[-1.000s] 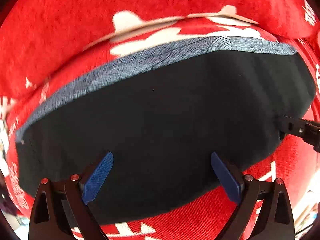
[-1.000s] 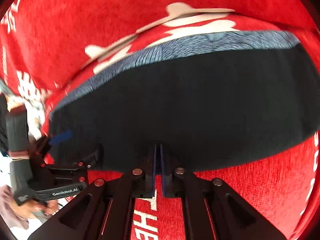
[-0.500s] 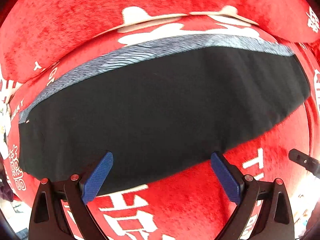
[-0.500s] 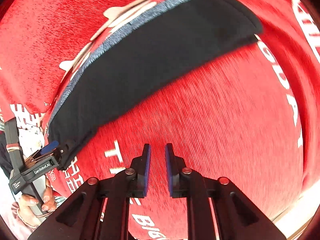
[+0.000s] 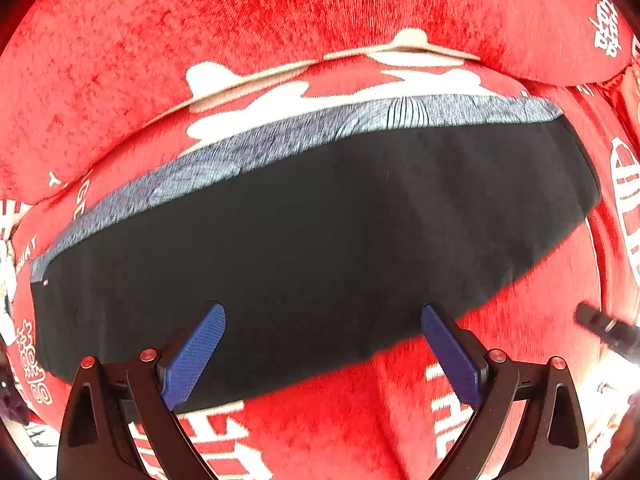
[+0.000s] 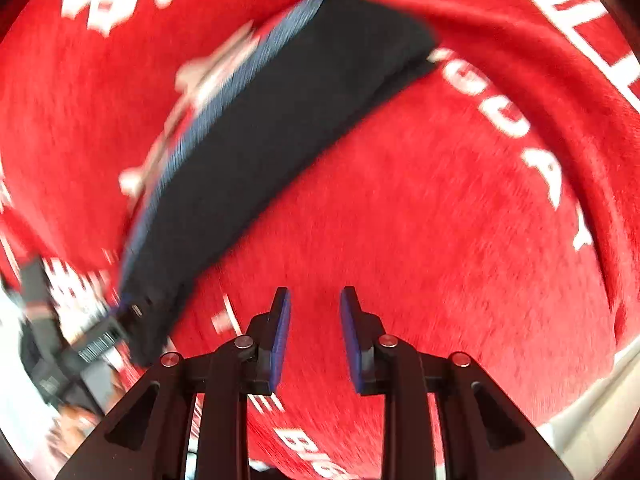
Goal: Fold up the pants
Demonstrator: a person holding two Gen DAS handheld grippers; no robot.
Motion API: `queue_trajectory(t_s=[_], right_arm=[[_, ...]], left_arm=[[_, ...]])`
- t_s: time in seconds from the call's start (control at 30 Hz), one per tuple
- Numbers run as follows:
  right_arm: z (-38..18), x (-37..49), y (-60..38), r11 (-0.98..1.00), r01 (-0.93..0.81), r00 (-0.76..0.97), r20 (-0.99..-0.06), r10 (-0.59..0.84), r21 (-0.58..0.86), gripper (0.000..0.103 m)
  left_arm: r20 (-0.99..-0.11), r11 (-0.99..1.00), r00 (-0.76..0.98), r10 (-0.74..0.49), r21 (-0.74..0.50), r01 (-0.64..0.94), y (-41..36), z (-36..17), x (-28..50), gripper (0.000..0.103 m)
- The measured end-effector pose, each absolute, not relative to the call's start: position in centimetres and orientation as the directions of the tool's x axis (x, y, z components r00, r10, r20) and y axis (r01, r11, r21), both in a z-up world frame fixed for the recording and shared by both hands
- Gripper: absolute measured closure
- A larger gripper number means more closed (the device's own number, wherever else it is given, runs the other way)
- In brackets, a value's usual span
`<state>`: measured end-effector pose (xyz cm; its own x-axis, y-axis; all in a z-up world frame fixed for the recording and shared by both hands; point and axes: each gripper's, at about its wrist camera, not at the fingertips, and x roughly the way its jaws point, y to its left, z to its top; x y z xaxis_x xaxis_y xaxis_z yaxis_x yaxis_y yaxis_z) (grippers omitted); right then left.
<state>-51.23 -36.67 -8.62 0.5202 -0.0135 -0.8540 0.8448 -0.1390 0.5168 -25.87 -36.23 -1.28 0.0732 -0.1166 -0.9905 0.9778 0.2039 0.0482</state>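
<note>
In the right wrist view, motion blur smears the pants (image 6: 256, 152) and the left gripper (image 6: 108, 332) at the frame's left edge (its pads unreadable). The white lettering on the red blanket (image 6: 440, 240) runs off the frame edges.

A red plush blanket (image 5: 280, 32) printed with white lettering is spread over the supporting surface, which is otherwise hidden. Black pants (image 5: 320, 240), folded into a long flat band with a grey heathered waistband (image 5: 280, 140) along the far side, are laid flat directly on it.
</note>
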Motion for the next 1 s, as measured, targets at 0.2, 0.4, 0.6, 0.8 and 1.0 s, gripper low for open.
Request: queue_trajectory(t_s=[0.2, 0.4, 0.6, 0.8, 1.0], right_arm=[[-10.0, -55.9, -42.1, -0.340, 0.715, 0.580, -0.790, -0.201, 0.611, 0.073], [-12.1, -56.2, -44.9, -0.405, 0.664, 0.598, -0.771, -0.217, 0.629, 0.092], [-10.9, -56.7, -44.8, -0.393, 0.674, 0.579, -0.777, -0.246, 0.626, 0.093], [-11.7, -57.1, -42.7, -0.396, 0.654, 0.625, -0.755, -0.197, 0.644, 0.068], [-12.3, -55.9, -41.2, -0.373, 0.652, 0.656, -0.738, -0.160, 0.660, 0.065]], left_arm=[[-0.997, 0.237, 0.056, -0.062, 0.039, 0.971, -37.6, -5.1, -24.9, 0.003], [-0.996, 0.211, 0.069, -0.056, 0.056, 0.976, -37.6, -5.0, -25.2, 0.003], [-0.995, 0.185, 0.079, -0.053, 0.068, 0.980, -37.8, -4.9, -25.6, 0.003], [-0.992, 0.169, 0.110, -0.061, 0.098, 0.981, -38.0, -5.0, -25.9, 0.002], [-0.993, 0.187, 0.111, -0.050, 0.100, 0.977, -38.1, -5.1, -26.5, 0.001]])
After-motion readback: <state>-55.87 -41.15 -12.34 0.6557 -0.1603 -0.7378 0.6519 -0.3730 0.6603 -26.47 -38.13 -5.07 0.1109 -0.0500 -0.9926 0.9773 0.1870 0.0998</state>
